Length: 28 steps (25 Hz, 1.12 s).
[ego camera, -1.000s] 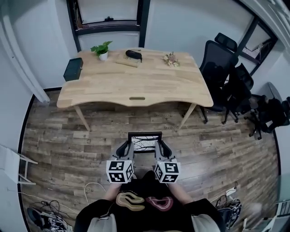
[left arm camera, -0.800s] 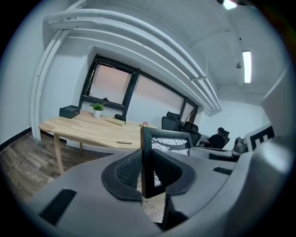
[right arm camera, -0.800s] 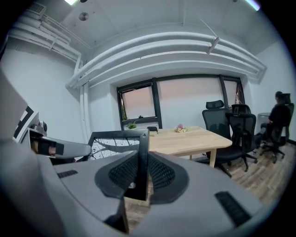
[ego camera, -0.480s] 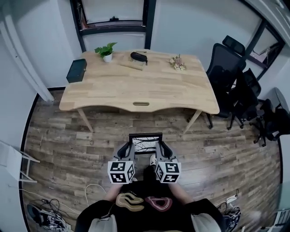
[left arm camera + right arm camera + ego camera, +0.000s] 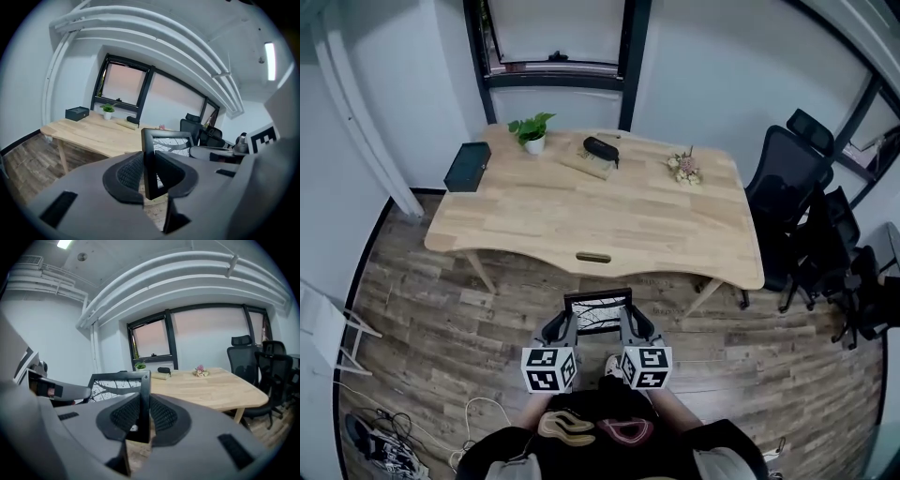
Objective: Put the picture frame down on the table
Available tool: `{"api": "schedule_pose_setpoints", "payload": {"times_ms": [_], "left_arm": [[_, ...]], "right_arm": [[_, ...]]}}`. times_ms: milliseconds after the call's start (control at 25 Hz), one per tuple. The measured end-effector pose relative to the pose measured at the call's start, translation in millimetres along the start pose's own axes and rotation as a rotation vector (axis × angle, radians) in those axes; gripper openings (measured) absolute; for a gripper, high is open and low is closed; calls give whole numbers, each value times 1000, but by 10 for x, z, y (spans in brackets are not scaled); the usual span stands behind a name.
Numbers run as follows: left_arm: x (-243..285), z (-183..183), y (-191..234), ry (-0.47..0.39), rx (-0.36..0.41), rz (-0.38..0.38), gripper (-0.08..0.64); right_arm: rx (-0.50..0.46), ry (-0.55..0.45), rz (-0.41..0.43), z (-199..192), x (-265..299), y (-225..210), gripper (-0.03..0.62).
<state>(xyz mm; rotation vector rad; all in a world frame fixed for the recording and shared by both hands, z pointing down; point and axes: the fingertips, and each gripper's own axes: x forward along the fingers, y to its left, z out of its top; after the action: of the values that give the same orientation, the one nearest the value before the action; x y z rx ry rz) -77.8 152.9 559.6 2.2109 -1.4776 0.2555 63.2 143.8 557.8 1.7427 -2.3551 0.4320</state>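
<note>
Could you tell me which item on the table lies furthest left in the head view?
The dark box, at the table's left end; the potted plant, black pouch and flowers sit further right along the back edge.

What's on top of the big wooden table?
A dark box, a potted plant, small flowers, and a black pouch lying on a pale flat thing, whose middle it covers. The picture frame isn't there yet.
</note>
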Motion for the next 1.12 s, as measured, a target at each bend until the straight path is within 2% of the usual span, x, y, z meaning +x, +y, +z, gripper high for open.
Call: {"api": "schedule_pose_setpoints", "payload": {"times_ms": [120, 440, 800, 1120], "left_arm": [[220, 50, -31, 14, 10, 39, 84], [774, 227, -213, 8, -25, 91, 84], [1289, 278, -489, 13, -50, 114, 84], [1612, 297, -656, 29, -57, 90, 84]], "right_arm": [[3, 22, 27, 33, 187, -167, 74], [-14, 35, 86, 215, 617, -674, 74], [-26, 58, 104, 284, 862, -1219, 72], [-20, 66, 78, 311, 951, -1549, 74]]}}
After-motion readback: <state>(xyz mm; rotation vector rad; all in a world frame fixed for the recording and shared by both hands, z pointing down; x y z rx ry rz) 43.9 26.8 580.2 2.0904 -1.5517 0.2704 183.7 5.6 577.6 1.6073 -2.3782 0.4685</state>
